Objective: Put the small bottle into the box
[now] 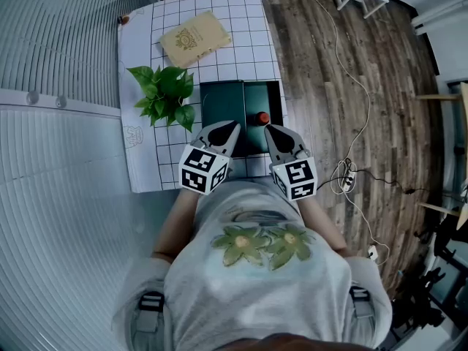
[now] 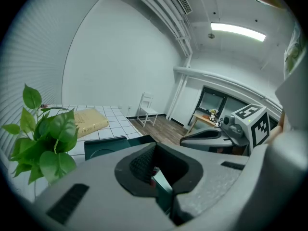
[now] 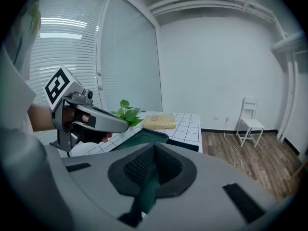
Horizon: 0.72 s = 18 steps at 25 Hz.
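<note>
Two grippers hang at the near edge of the box [image 1: 223, 102], the left gripper [image 1: 232, 127] and the right gripper [image 1: 270, 129] each with jaws pressed together on nothing. The red-capped small bottle [image 1: 262, 118] stands inside the box already, so the placing looks done; what remains seems only to draw both hands clear. On the table, a plant [image 1: 164, 93] sits just left of the box and a book [image 1: 195, 37] beyond it; neither is in the way.

Small bottle [image 1: 262, 118]: I see only its red cap; the rest is hidden in the box [image 1: 241, 84]. Box, near rim: covered by the left gripper [image 1: 232, 126] and right gripper [image 1: 270, 129]. Book [image 1: 194, 37]: cover print too small to read.
</note>
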Available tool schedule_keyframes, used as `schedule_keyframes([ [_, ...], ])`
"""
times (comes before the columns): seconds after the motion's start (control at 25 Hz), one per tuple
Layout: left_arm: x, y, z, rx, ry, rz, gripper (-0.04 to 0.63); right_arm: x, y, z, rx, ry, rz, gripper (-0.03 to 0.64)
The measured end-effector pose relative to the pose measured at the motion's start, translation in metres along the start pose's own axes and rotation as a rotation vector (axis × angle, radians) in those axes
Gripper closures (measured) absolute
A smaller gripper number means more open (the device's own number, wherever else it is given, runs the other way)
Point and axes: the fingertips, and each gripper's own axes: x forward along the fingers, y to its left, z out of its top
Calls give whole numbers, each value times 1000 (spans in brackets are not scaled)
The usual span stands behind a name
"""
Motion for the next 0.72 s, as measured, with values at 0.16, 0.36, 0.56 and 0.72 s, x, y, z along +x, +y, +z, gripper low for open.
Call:
schedule_keyframes([
  [0.16,-1,0,-1,-4,-2,-3,589,-2,-1,0,-3,0,-4,609],
  [0.36,-1,-4,0,-1,-1,-5,589,-4,-3,0,-7,0,-9,609],
  [0.56,-1,-5,-1,1,-1,-6,589,-5,-4,-3,-9,7,-13,609],
  [0.72,-1,-5,-1,2,0,-6,589,-5,-5,-6,-12,16,-18,609],
])
